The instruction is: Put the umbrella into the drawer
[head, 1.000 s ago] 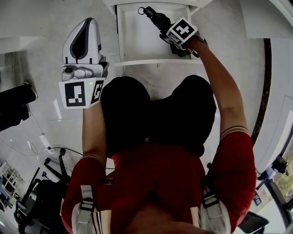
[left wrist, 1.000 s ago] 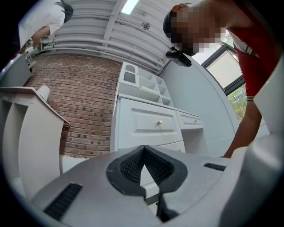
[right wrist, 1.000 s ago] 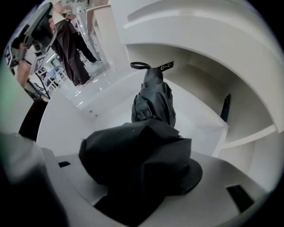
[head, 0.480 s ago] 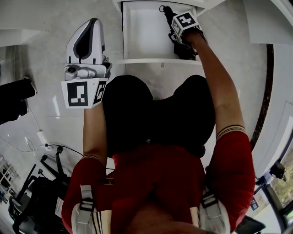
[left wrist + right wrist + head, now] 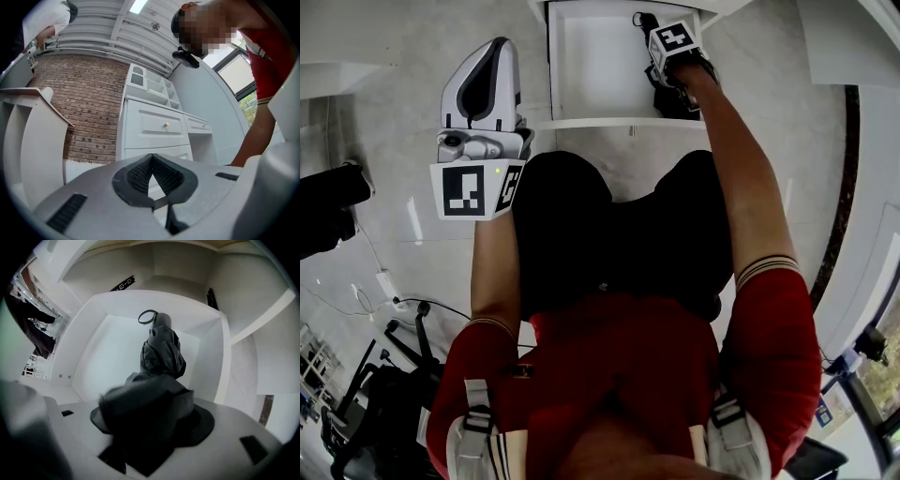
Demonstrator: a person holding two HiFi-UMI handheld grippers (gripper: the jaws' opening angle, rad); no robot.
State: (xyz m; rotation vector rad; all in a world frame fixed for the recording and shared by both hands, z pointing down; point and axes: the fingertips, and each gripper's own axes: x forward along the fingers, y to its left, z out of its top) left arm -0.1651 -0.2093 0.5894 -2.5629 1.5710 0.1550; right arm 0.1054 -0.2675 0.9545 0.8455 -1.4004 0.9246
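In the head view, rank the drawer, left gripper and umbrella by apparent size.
Largest: drawer and left gripper, about alike; the gripper is nearer the camera, so unranked.
Smallest: umbrella; only a small part shows.

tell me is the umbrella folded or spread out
Folded: the umbrella is a tight dark bundle, loop at its far end, held in the right gripper over the open drawer.

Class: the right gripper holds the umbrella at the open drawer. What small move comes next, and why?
Probably lower the right gripper slightly: its jaws grip the umbrella, whose loop end points into the drawer but does not clearly rest on it.
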